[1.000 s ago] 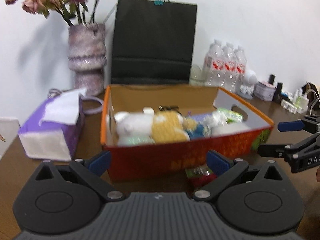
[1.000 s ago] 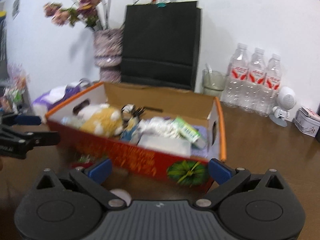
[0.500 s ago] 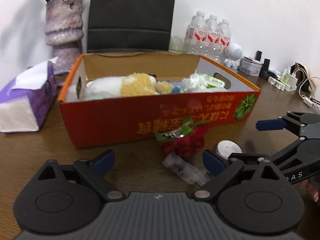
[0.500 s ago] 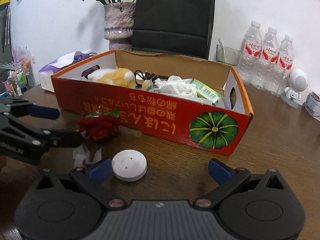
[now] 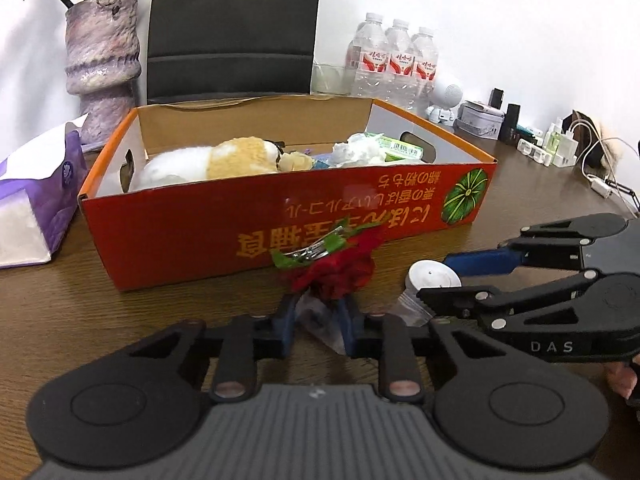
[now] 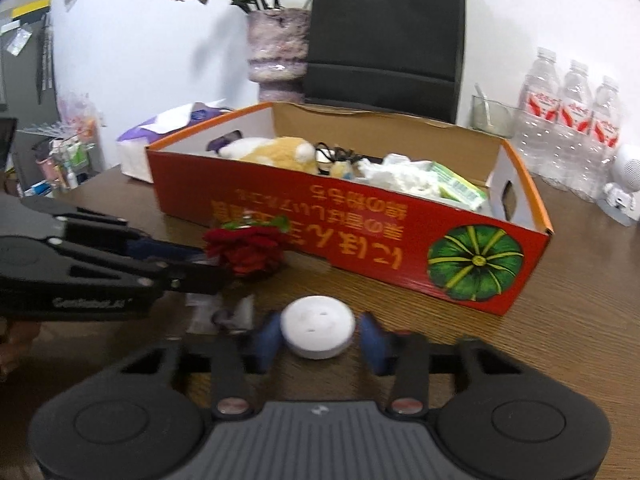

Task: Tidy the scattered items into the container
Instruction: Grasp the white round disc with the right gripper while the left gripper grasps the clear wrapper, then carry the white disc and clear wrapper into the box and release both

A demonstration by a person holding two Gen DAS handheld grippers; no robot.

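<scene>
Both grippers are closing at once on the last loose items, all lying on the surface just in front of the orange box (image 5: 168, 232).

Left gripper (image 5: 318, 326) is clamping down w/ its jaws nearly together; a clear plastic wrapper (image 5: 320, 320) under the red rose (image 5: 340, 268) is sitting betw. the blue pads, which look to be pressing on it. Right gripper (image 6: 318, 334) is closing around the white round disc (image 6: 318, 332); disc is betw. the pads, but a sliver of gap seems to be showing each side, so prob. not gripped yet.

Step in hand: the grasp. Next move is calling for firm closure, then lifting both items over the box's near wall and dropping them in among the plush toy (image 5: 208, 164) and tissues.

Left view is showing the wrapper pinch up close and the right gripper from the side. Right view is showing the disc centred betw. the pads, plus the pumpkin print on the box front.
</scene>
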